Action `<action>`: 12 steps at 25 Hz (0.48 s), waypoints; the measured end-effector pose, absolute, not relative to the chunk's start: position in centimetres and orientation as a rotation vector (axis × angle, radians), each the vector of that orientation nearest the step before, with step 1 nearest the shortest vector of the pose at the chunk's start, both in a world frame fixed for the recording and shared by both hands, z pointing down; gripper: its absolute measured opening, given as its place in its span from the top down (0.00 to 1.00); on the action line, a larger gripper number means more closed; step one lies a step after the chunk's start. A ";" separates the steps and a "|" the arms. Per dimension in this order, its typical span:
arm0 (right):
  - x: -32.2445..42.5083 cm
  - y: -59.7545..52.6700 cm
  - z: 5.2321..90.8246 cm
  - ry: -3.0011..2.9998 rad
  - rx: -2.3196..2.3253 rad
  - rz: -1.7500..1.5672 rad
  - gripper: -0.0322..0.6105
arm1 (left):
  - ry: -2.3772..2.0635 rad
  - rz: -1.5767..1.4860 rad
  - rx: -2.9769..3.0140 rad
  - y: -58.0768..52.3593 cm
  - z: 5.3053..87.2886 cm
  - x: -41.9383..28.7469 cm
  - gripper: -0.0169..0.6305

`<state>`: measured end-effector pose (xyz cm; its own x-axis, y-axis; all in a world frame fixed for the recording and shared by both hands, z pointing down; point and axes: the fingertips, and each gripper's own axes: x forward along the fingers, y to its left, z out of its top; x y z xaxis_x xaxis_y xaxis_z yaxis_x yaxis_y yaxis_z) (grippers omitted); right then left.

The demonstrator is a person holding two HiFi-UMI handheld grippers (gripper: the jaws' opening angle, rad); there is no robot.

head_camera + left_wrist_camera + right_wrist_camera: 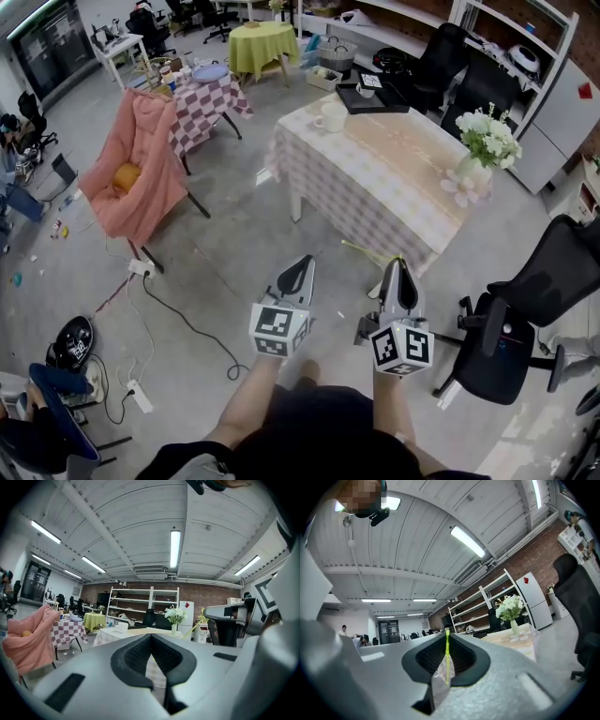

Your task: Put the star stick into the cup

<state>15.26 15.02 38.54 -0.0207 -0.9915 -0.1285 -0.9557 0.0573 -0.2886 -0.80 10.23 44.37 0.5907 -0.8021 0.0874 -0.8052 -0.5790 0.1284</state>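
The star stick (pixel 366 251) is a thin yellow-green rod, and my right gripper (pixel 397 265) is shut on it. It juts out to the left from the jaws, above the floor. In the right gripper view the star stick (pixel 447 663) stands upright, pinched between the black pads of my right gripper (pixel 446 638). My left gripper (pixel 301 263) hangs beside it, shut and empty, as the left gripper view (pixel 151 637) also shows. A white cup (pixel 330 117) stands on the far left corner of the cloth-covered table (pixel 375 183), well ahead of both grippers. The cup (pixel 123 626) also appears in the left gripper view.
A vase of white flowers (pixel 486 141) and a black tray (pixel 370 97) share the table. A black office chair (pixel 516 337) stands at my right, a pink draped chair (pixel 141 169) at my left. Cables (pixel 178 319) trail over the floor.
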 end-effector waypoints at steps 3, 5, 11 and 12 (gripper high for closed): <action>15.9 14.5 38.8 2.050 -1.959 -0.180 0.92 | -1.369 0.026 2.657 9.7 44.5 -0.3 0.96; 16.2 14.4 39.2 2.051 -1.958 -0.188 0.92 | -1.368 0.022 2.647 9.5 44.8 0.0 0.96; 16.7 14.5 40.0 2.042 -1.958 -0.213 0.92 | -1.349 0.019 2.630 9.8 45.7 0.7 0.96; 16.7 14.6 40.2 2.042 -1.956 -0.218 0.92 | -1.348 0.024 2.628 9.8 45.9 0.6 0.96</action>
<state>16.67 14.57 40.18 -0.0243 -0.9933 -0.1132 -0.9469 0.0592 -0.3161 0.61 9.84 45.86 0.5870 -0.8034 0.0995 -0.8064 -0.5696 0.1588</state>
